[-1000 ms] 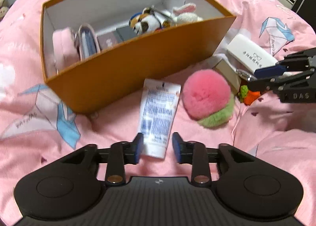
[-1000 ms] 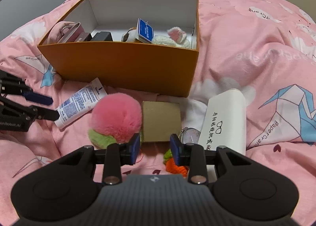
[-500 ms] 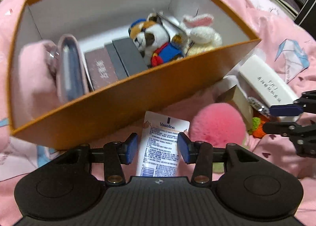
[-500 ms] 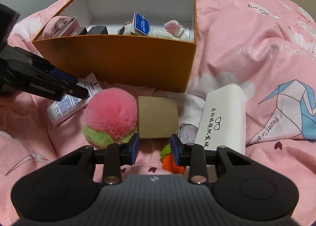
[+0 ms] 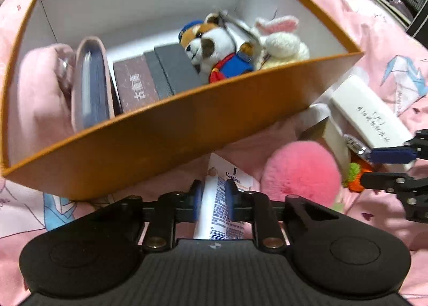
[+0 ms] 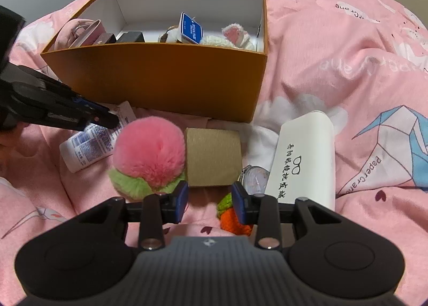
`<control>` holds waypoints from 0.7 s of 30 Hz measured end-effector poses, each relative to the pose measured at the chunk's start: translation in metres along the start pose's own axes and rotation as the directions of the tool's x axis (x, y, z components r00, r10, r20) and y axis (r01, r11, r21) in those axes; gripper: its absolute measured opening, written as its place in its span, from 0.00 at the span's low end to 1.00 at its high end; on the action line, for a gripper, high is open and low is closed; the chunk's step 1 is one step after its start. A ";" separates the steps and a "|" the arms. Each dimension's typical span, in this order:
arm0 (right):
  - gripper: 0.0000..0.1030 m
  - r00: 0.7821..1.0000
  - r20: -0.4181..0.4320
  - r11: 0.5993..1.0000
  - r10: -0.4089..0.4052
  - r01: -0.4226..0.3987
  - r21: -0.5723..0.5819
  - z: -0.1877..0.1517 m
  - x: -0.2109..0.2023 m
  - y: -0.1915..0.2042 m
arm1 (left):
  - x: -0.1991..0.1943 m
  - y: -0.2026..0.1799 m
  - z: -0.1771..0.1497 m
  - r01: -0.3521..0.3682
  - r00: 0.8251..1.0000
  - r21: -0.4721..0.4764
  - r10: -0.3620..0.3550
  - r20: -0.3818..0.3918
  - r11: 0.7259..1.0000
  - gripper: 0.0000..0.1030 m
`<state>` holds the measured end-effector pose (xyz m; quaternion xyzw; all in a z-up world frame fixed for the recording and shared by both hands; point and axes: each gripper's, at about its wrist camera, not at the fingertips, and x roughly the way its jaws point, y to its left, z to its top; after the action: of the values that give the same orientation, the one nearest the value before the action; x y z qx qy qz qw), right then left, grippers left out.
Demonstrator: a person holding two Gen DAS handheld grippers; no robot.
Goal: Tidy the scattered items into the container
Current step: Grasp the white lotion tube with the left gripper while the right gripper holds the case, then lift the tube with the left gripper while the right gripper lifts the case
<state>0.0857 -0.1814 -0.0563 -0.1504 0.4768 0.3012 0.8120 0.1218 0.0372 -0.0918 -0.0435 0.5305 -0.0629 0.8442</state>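
A white lotion tube [image 5: 230,172] lies on the pink bedsheet just in front of the orange box [image 5: 187,124]. My left gripper [image 5: 212,193] has its jaws closing, and both blue pads press the tube's sides. The right wrist view shows the same gripper [image 6: 103,118] over the tube [image 6: 85,145] at the left. My right gripper [image 6: 210,196] stands open over the sheet, with an orange and green knitted carrot [image 6: 232,220] beside its right finger. A pink and green pompom [image 6: 149,145] sits between the two grippers.
The orange box [image 6: 160,75] holds plush toys, dark cases and a pink pouch. In front of it lie a brown cardboard box [image 6: 212,156], a wristwatch [image 6: 254,174] and a white glasses case [image 6: 302,161]. The sheet is rumpled all around.
My left gripper moved forward and down toward the box, straddled the lotion tube, then closed its jaws on it. The right gripper stayed where it was, still open.
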 end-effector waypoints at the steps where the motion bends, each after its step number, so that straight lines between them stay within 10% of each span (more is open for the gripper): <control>1: 0.38 1.000 0.002 1.000 -0.001 0.001 -0.001 0.000 0.000 0.000 | -0.006 -0.001 -0.001 0.004 1.000 0.003 -0.004 0.016 1.000 0.16; 10: 0.40 1.000 0.016 1.000 -0.011 0.011 -0.004 0.001 -0.004 0.001 | -0.066 0.003 -0.011 0.031 0.983 -0.019 -0.027 0.182 0.999 0.13; 21: 0.40 0.999 0.020 0.999 -0.032 0.032 -0.011 -0.004 -0.014 0.000 | -0.074 -0.010 -0.045 -0.046 0.997 0.020 0.044 0.066 0.999 0.13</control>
<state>0.0780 -0.1884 -0.0466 -0.1597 0.4647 0.2921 0.8205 0.0489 0.0382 -0.0442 -0.0244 0.5026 -0.0481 0.8629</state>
